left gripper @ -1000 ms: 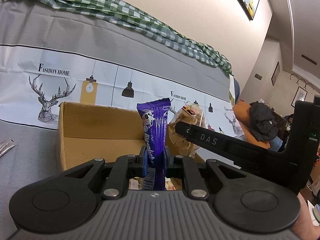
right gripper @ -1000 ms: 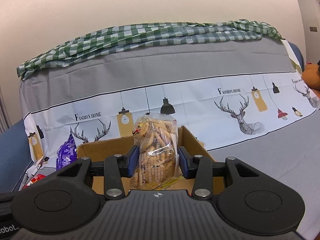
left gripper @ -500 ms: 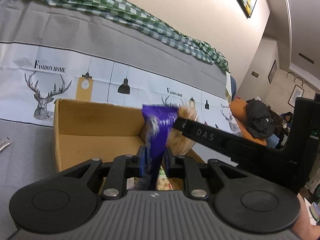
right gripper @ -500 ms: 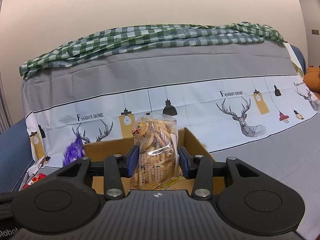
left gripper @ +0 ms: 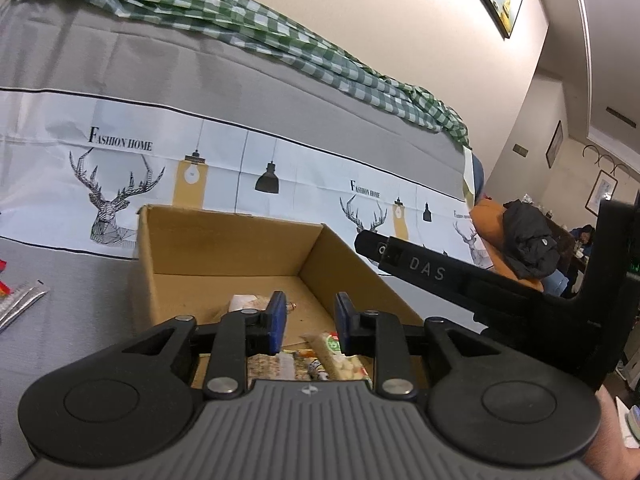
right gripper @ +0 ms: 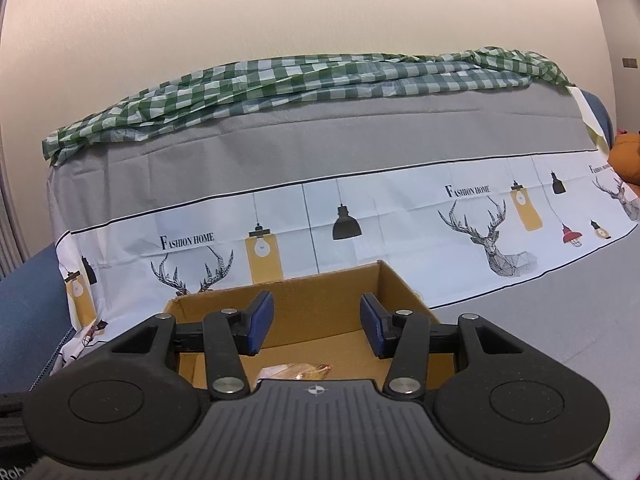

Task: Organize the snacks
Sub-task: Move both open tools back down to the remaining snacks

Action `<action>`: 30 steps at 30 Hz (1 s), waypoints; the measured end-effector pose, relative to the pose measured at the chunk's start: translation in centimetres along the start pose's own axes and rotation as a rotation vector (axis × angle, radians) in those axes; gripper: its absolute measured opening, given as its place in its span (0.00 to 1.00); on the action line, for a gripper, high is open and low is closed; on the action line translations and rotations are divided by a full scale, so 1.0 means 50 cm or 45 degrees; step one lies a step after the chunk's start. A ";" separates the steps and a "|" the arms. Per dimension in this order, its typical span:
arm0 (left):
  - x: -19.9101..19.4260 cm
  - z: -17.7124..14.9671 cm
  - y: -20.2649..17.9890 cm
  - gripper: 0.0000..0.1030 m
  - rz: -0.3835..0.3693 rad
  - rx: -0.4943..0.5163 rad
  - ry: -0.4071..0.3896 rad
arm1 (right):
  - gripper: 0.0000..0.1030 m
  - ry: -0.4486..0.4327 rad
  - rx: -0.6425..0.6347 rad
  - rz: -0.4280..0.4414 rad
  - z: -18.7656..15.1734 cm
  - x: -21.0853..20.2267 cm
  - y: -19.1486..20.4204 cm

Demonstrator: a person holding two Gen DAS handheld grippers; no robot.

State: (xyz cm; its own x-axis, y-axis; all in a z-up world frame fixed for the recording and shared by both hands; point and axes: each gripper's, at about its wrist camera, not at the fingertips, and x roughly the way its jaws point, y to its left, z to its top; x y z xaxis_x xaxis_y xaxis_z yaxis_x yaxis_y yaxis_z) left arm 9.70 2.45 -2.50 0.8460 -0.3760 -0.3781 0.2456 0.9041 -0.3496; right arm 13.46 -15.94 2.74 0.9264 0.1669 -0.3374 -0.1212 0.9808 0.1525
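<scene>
An open cardboard box (left gripper: 224,248) stands on the grey cloth; it also shows in the right wrist view (right gripper: 320,292). My left gripper (left gripper: 307,322) is open and empty above the box's near part. Several snack packets (left gripper: 332,354) lie in the box below it. My right gripper (right gripper: 317,326) is open and empty above the box. A clear bag of biscuits (right gripper: 296,371) lies in the box just below it, mostly hidden by the gripper body. The right gripper's black body (left gripper: 460,280) shows to the right in the left wrist view.
Silver and red snack packets (left gripper: 20,300) lie on the cloth left of the box. A printed sofa back with a green checked cloth (right gripper: 300,80) rises behind the box. An orange cushion and black jacket (left gripper: 524,236) lie at the far right.
My left gripper opened and the purple snack bar dropped out of sight. My right gripper opened and the biscuit bag fell into the box.
</scene>
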 end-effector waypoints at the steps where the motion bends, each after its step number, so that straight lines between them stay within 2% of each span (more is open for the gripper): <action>1: -0.006 0.003 0.007 0.23 0.002 -0.006 -0.001 | 0.48 -0.001 0.000 0.004 -0.001 0.000 0.006; 5: -0.038 0.022 0.050 0.20 0.002 -0.067 0.022 | 0.48 0.005 0.034 0.028 -0.008 -0.003 0.030; 7: -0.049 0.037 0.072 0.20 0.008 -0.056 0.040 | 0.48 0.005 0.057 0.034 -0.012 -0.006 0.042; 11: -0.053 0.082 0.129 0.20 0.120 0.005 0.114 | 0.48 0.000 0.111 0.068 -0.022 -0.012 0.072; 14: -0.054 0.113 0.182 0.20 0.189 0.014 0.104 | 0.47 -0.017 0.107 0.119 -0.029 -0.021 0.104; 17: -0.078 0.110 0.222 0.20 0.223 0.074 0.004 | 0.42 -0.030 0.077 0.186 -0.040 -0.034 0.142; 19: -0.097 0.088 0.254 0.20 0.234 0.066 -0.028 | 0.39 -0.025 0.046 0.250 -0.050 -0.044 0.169; 21: -0.102 0.076 0.288 0.20 0.258 0.042 0.027 | 0.37 -0.020 0.010 0.322 -0.063 -0.053 0.201; 25: -0.120 0.087 0.330 0.20 0.286 0.023 0.001 | 0.36 -0.019 -0.090 0.452 -0.086 -0.066 0.267; 30: -0.126 0.097 0.377 0.20 0.381 -0.004 0.051 | 0.36 0.007 -0.208 0.571 -0.113 -0.072 0.339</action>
State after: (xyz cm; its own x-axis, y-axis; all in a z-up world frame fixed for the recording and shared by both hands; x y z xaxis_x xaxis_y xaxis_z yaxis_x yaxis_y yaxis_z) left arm 11.27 22.83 -2.54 0.8611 -0.1010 -0.4983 -0.0131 0.9753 -0.2204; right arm 6.06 0.66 1.32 0.7681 0.5774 -0.2768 -0.5634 0.8148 0.1365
